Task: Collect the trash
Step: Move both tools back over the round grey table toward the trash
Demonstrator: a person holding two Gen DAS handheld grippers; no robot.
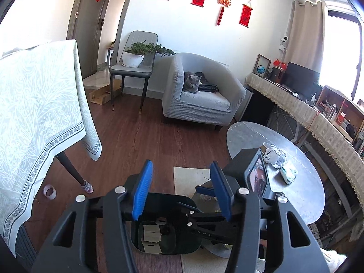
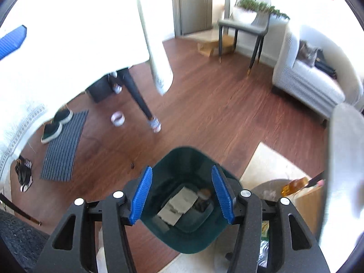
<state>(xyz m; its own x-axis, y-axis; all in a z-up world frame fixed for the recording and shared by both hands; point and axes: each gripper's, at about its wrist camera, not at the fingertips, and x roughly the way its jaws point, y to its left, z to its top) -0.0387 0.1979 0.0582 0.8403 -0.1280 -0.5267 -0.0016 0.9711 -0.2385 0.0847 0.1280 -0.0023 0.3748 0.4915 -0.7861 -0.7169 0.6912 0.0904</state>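
A dark green trash bin (image 2: 182,157) stands on the wood floor with torn white paper pieces (image 2: 179,204) and a dark scrap at its bottom. My right gripper (image 2: 182,168) hangs above the bin's mouth, open, with nothing between its blue pads. My left gripper (image 1: 182,162) is open and empty as well, above the same bin (image 1: 159,204). The right gripper's black housing (image 1: 241,161) crosses just beyond my left fingers. Crumpled white tissue (image 1: 274,155) and a small white-green packet (image 1: 288,174) lie on the round grey table (image 1: 250,136).
A table with a pale cloth (image 1: 41,113) stands left, and a tape roll (image 1: 50,192) lies by its leg. A grey armchair (image 1: 200,104) holds a cat. A chair with a potted plant (image 1: 132,68) is behind. Shoes and a mat (image 2: 63,145) lie left.
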